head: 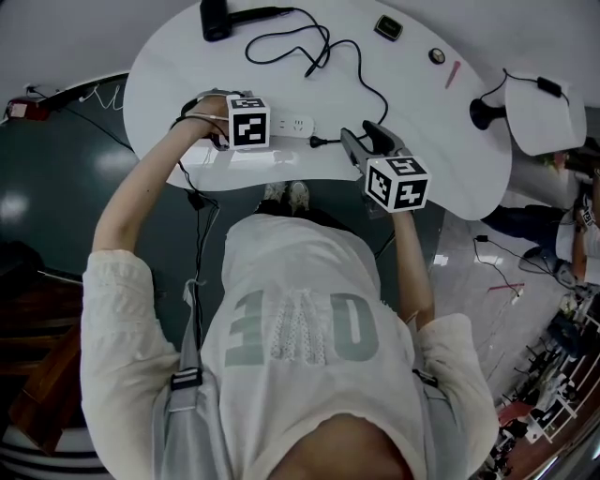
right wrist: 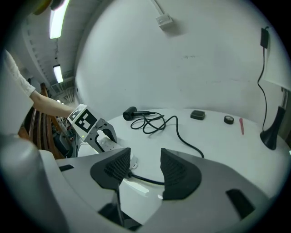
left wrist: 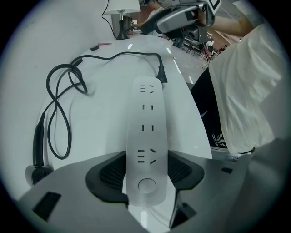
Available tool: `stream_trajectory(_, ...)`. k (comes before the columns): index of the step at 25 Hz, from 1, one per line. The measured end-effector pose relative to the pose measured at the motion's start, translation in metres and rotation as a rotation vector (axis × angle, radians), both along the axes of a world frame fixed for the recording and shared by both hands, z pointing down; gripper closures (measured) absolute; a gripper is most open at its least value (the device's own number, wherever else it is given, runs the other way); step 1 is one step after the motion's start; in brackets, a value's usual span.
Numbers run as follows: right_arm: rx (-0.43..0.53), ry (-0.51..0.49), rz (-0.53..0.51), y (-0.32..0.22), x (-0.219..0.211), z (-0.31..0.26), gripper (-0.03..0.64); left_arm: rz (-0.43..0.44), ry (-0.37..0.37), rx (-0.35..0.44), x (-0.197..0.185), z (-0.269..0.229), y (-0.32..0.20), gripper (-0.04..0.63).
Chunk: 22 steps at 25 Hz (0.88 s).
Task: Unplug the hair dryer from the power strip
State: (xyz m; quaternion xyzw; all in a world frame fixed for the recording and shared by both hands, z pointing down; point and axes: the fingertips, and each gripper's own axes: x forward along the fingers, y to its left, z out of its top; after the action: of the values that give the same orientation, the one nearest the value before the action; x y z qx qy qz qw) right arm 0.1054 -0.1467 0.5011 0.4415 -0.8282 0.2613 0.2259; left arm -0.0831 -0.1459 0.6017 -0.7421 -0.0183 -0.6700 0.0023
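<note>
the white table (head: 412, 94) fills the upper half of the head view. the power strip (head: 292, 125) lies near its lower edge, long axis left to right across the frame. the hair dryer (head: 217, 17) sits well apart at the top edge, and its black cord (head: 361, 75) loops down through the middle.

the plug (head: 319, 142) lies flat on the table just off the strip's right end, between the strip and the right gripper (head: 366, 141). in the left gripper view every socket on the strip (left wrist: 146, 136) looks empty and the plug (left wrist: 162, 78) lies beyond its far end, so i judge it already out.

the right hand is nearer the plug. its gripper slants downward above the table, jaws wide apart with nothing between the pads; the cord only passes on the table beneath.

the left gripper (left wrist: 145, 170) points straight down, its pads clamped on both sides of the strip's button end.
</note>
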Motion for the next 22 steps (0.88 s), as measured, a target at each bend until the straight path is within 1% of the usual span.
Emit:
stream_trajectory(2, 0.019, 0.015, -0.011, -0.008, -0.003, -0.007, 0.417, 0.007, 0.003, 0.018, 0.001, -0.001, -0.002, 0.324)
stream_trajectory(4, 0.026, 0.009, -0.012, -0.016, -0.007, -0.013, 0.416, 0.012, 0.002, 0.033, 0.0, -0.003, -0.003, 0.324)
stream_trajectory(7, 0.042, 0.017, -0.022, -0.024, -0.014, -0.021, 0.41, 0.005, 0.021, 0.039, 0.002, -0.009, -0.005, 0.324)
stream_trajectory(12, 0.112, 0.126, -0.055, -0.041, -0.021, -0.039, 0.408, -0.03, 0.075, 0.071, 0.005, -0.031, -0.013, 0.321)
stream_trajectory(16, 0.172, 0.133, -0.056, -0.059, -0.028, -0.065, 0.408, -0.103, 0.178, 0.109, 0.018, -0.065, -0.031, 0.322)
stream_trajectory(18, 0.211, 0.132, -0.049, -0.069, -0.033, -0.081, 0.408, -0.144, 0.242, 0.151, 0.025, -0.09, -0.046, 0.322)
stream_trajectory(20, 0.249, 0.111, -0.022, -0.079, -0.037, -0.1, 0.407, -0.208, 0.319, 0.193, 0.031, -0.119, -0.062, 0.324)
stream_trajectory(22, 0.28, 0.069, 0.022, -0.089, -0.038, -0.12, 0.407, -0.294, 0.427, 0.21, 0.039, -0.147, -0.074, 0.325)
